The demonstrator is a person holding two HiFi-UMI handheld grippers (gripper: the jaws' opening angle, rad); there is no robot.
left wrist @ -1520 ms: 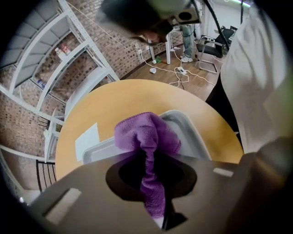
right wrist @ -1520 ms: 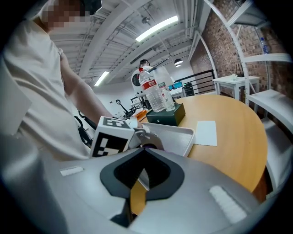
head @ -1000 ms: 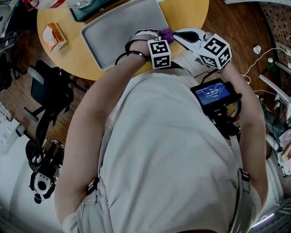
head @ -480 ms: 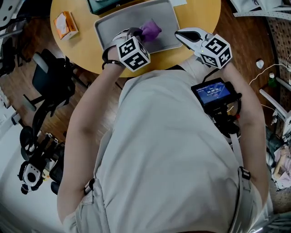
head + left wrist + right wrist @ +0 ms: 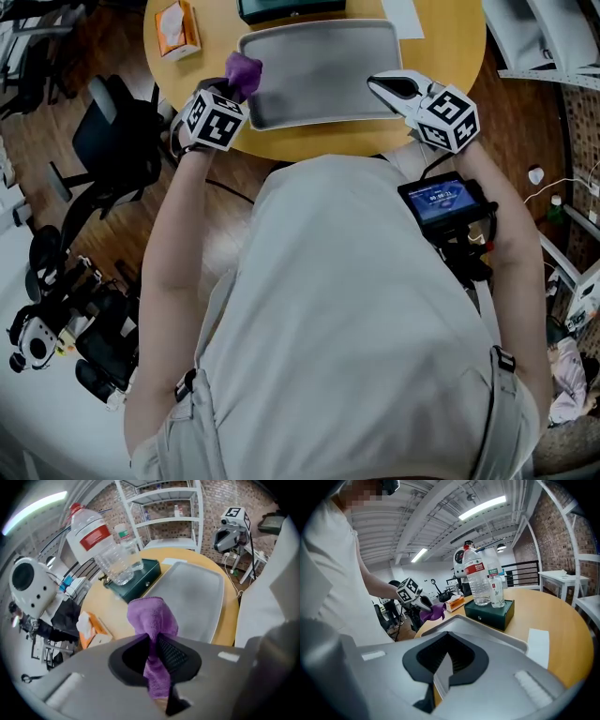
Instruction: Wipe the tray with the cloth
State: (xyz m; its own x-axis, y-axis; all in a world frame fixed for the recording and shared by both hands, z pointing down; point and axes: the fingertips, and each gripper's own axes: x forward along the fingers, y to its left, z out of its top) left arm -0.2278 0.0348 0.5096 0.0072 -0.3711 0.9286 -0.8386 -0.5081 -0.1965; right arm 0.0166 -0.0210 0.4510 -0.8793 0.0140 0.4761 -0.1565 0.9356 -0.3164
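Note:
A grey metal tray (image 5: 323,66) lies on the round wooden table (image 5: 441,56). My left gripper (image 5: 231,90) is shut on a purple cloth (image 5: 243,70) and holds it by the tray's near left corner. In the left gripper view the cloth (image 5: 152,620) stands up between the jaws of the left gripper (image 5: 155,654), with the tray (image 5: 194,597) beyond it. My right gripper (image 5: 381,84) sits at the tray's near right corner. In the right gripper view the right gripper (image 5: 444,668) is shut on the tray's thin rim (image 5: 443,671).
Behind the tray stand a dark green box (image 5: 136,579) with water bottles (image 5: 93,541) on it and a white paper sheet (image 5: 539,646). An orange tissue pack (image 5: 173,28) lies at the table's left. A black chair (image 5: 112,141) stands left of the table.
My left gripper has carried the purple cloth across the tray, from its right corner beside the right gripper to its left corner. The right gripper has stayed at its corner.

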